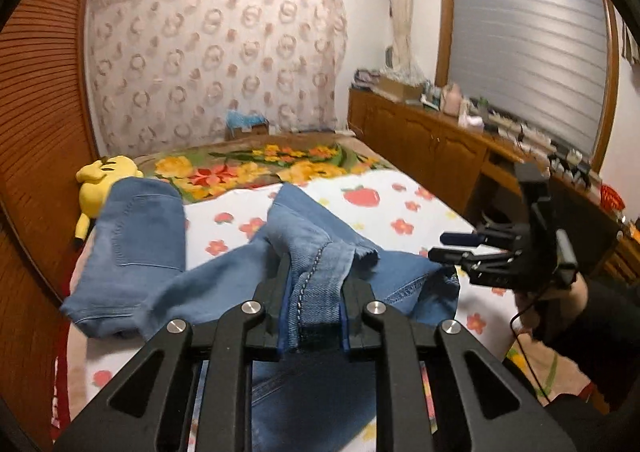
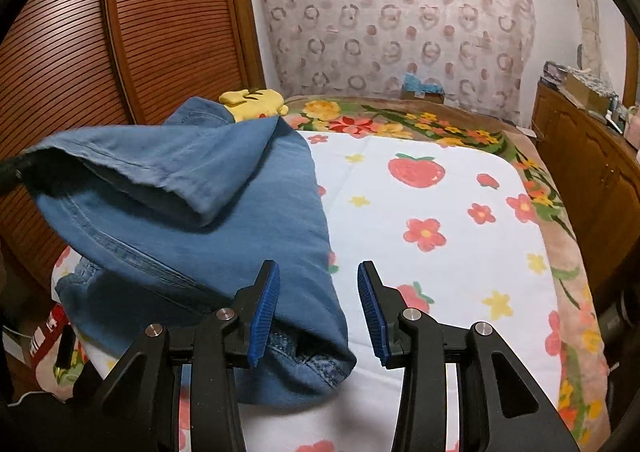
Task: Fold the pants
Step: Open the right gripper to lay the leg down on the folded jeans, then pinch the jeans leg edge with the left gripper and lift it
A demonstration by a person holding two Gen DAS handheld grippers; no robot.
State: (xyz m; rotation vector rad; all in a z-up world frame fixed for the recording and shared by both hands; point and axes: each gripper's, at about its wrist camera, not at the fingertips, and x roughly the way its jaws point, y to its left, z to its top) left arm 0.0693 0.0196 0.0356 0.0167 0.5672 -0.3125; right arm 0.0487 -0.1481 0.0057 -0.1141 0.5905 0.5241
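Pants: I see the jeans spread on the bed, one bunched edge lifted.
Left hand-held gripper: I have it clenched on that denim.
Right hand-held gripper: released, jaws apart, beside the jeans' hem.
Toy: yellow plush behind.

The right gripper stands with its blue-padded jaws apart and nothing between them, above a white sheet printed with strawberries and flowers. Blue jeans lie heaped to its left, one hem just beside the left pad and a fold lifted. A yellow plush toy shows behind them.
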